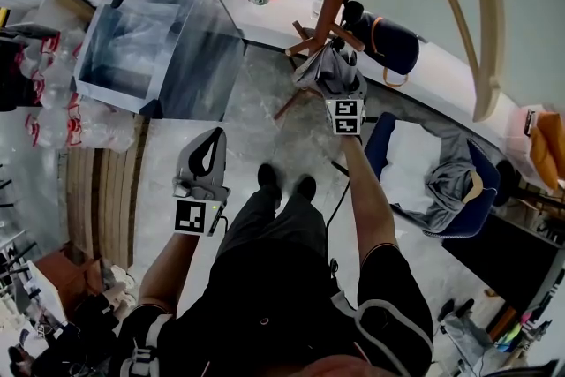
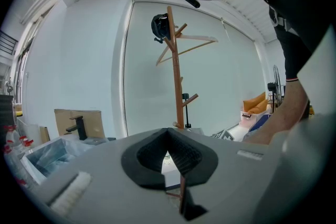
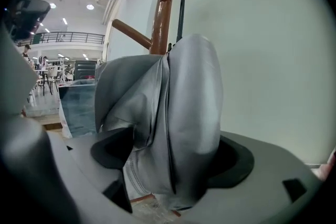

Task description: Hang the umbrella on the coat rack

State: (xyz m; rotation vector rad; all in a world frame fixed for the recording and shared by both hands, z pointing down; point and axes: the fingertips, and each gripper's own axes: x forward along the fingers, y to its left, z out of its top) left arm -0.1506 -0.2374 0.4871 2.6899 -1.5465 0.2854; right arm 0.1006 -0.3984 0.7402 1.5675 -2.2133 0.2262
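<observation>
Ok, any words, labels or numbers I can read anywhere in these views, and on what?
No readable text in any view.
The left gripper cube and the right gripper cube carry square black-and-white patterns, no words.
A pale label on the left gripper's body: too blurred to read.

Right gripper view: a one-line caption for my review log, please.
Folded grey umbrella between the open jaws of the right gripper, coat rack just behind.
</observation>
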